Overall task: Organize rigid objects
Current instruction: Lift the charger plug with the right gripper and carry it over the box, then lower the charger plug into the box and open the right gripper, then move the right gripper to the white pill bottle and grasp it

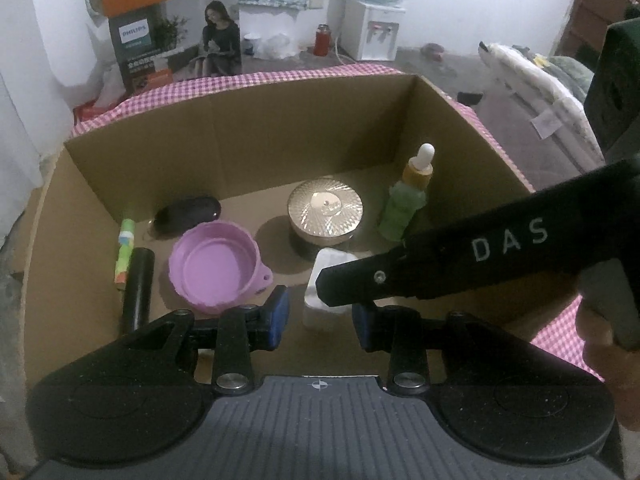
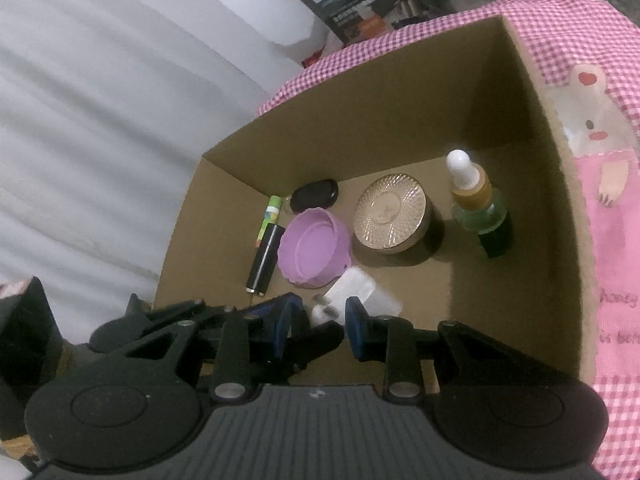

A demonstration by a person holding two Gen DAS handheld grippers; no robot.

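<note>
Both claws hang over the cardboard box (image 1: 240, 152). Left claw (image 1: 320, 318) narrow, holding nothing. Right claw (image 2: 318, 326) narrow around the white charger (image 2: 360, 294); grip unconfirmed.

Bare cardboard box (image 2: 520, 92) floor behind dropper bottle (image 2: 478, 208); left side crowded.

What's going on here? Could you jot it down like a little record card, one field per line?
Container: cardboard box on a pink checked cloth
Inside: purple bowl, gold-lidded jar, green dropper bottle upright, black tube, green stick, dark oval case, white packet
Left claw: open, empty, above packet
Right claw: open, empty, at packet
</note>
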